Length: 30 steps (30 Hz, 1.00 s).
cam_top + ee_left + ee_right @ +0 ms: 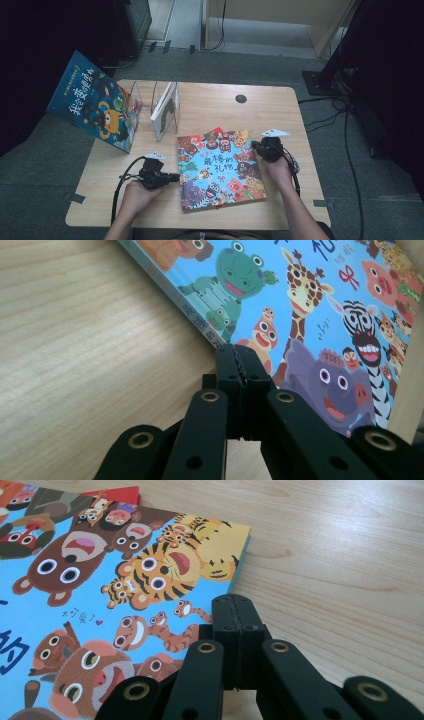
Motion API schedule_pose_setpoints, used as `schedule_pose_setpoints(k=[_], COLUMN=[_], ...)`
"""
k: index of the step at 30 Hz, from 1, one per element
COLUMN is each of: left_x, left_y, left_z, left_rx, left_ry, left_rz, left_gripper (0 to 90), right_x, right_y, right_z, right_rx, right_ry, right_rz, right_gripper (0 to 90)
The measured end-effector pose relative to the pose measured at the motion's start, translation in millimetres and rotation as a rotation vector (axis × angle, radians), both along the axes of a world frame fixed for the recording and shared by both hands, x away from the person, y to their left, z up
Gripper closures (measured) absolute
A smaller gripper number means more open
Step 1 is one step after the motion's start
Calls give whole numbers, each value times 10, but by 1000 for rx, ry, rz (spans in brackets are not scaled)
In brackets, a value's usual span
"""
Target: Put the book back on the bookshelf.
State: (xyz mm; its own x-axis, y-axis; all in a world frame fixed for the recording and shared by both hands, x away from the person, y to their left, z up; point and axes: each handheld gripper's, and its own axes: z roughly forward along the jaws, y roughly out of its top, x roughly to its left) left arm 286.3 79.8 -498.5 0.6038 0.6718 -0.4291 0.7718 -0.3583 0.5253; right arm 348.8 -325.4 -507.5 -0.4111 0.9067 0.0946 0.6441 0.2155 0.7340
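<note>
High view: two grippers flanking one flat picture book.
We are logging one animal book [220, 169] lying flat at mid-table between the left gripper [172, 177] at its spine edge and the right gripper [256, 145] at its upper right corner, both about equally near; also one blue book [92, 100] leaning at the table's left, one white book [164, 110] in a wire rack [145, 97].
Left gripper view: we are noting jaws closed together, empty, tips just at the spine, book ahead and rightward.
Right gripper view: jaws likewise pressed together, empty, beside the book's edge; a red corner [112, 493] is peeking from beneath.
</note>
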Motion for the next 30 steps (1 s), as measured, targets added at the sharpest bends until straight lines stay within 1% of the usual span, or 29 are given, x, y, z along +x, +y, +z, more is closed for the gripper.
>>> schedule_pose_setpoints(k=[3,6,8,11,17,18,20,22,24,25,26,27,28,30], left_x=[-47,-84,-100,-120,-138,-139,-130,-84,-53,-38,-22,-3,17,72], left_y=[-30,-64,-82,-115,-178,-190,-191,-166,-148,-141,-138,-129,-124,-102], left_z=[-2,7,5,5,-7,-7,-1,14,38,46,61,70,74,80], left_rx=[-1,12,9,10,-6,-3,0,-9,-3,1,13,19,17,25], left_ry=[-4,-14,-12,-15,-5,-11,-9,-6,-30,-37,-53,-63,-68,-68], left_rz=[9,6,4,3,1,-5,-7,-19,-10,-17,-19,-26,-29,-31], left_gripper=[900,900,900,900,900,900,897,827,808,785,769,741,707,662], right_x=[25,57,79,82,80,79,77,76,67,62,60,51,43,19], right_y=[5,7,8,-14,-49,-51,-63,-71,-74,-74,-79,-88,-97,-120], right_z=[-9,-32,-26,11,25,26,28,30,37,39,39,39,39,42], right_rx=[2,-4,-9,3,18,18,20,24,28,30,28,28,30,35], right_ry=[-8,7,14,-10,-12,-14,-16,-17,-16,-16,-18,-19,-20,-24], right_rz=[0,-2,-7,-13,-32,-34,-33,-32,-29,-28,-27,-27,-23,-23], right_gripper=[900,900,884,871,874,878,874,871,870,863,858,846,826,784])
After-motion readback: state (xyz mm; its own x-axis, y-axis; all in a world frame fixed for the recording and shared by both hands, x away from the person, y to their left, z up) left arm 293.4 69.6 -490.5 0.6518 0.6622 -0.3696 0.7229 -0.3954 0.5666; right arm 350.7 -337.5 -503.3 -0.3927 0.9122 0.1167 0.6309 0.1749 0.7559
